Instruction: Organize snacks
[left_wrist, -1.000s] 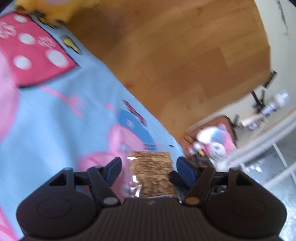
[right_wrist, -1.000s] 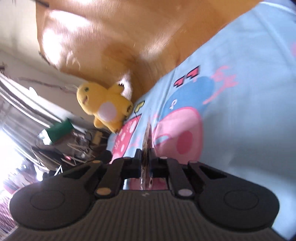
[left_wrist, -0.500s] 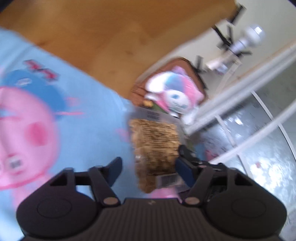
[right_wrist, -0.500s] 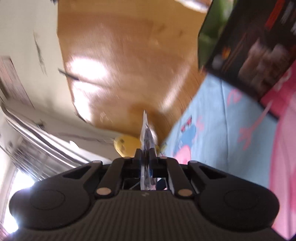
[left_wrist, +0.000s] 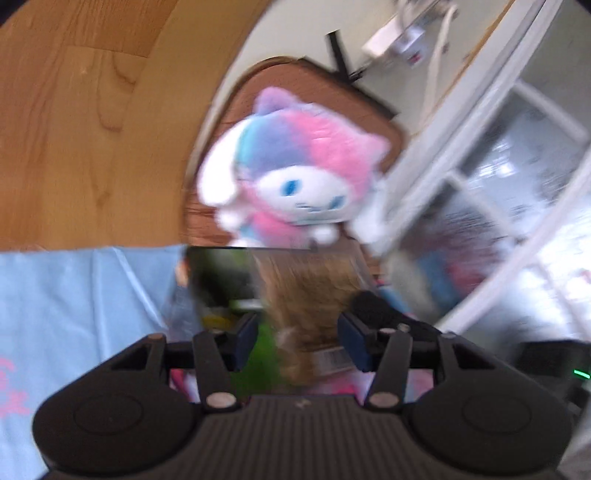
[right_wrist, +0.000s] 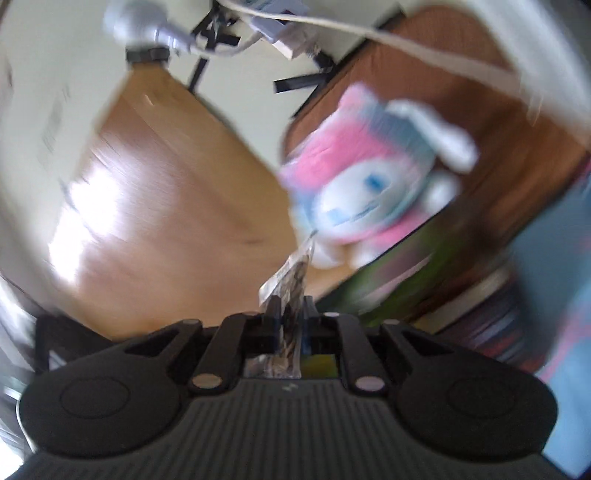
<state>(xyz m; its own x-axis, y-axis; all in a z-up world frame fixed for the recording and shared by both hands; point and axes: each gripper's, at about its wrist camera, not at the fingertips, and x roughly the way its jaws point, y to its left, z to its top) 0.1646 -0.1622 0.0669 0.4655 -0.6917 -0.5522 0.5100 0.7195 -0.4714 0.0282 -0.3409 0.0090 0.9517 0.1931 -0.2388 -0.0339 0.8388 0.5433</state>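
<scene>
The left gripper (left_wrist: 298, 342) stands wide, its two blue-padded fingers (left_wrist: 246, 341) well apart. A clear snack packet (left_wrist: 312, 295) of brown, crumbly pieces hangs in the gap between them, nearer the right-hand finger; the blur hides whether it touches that pad. A barcode label shows at the packet's lower end, close to the gripper body. Just left of the packet, and partly behind it, stands a dark box (left_wrist: 221, 284) with green and yellow print, its top edge level with the packet's top. Straight ahead, above the packet, sits a pastel plush toy (left_wrist: 291, 177) in pink, blue and white, backed by a brown woven mat (left_wrist: 314, 88). A light blue printed cloth (left_wrist: 74, 295) spreads to the left under the gripper, with wooden floor (left_wrist: 74, 129) beyond it.

The right gripper (right_wrist: 287, 312) is drawn narrow, its jaws pinched on a thin crinkled clear wrapper (right_wrist: 291, 273) seen edge-on. The wrapper sticks up and forward from between the fingertips, tilting slightly right, its tip reaching toward the plush toy (right_wrist: 365, 192) ahead and to the right. Its contents are too blurred to name. Wooden floor (right_wrist: 166, 203) lies ahead and to the left; a dark box with green print (right_wrist: 399, 273) is just right of the fingers.
</scene>
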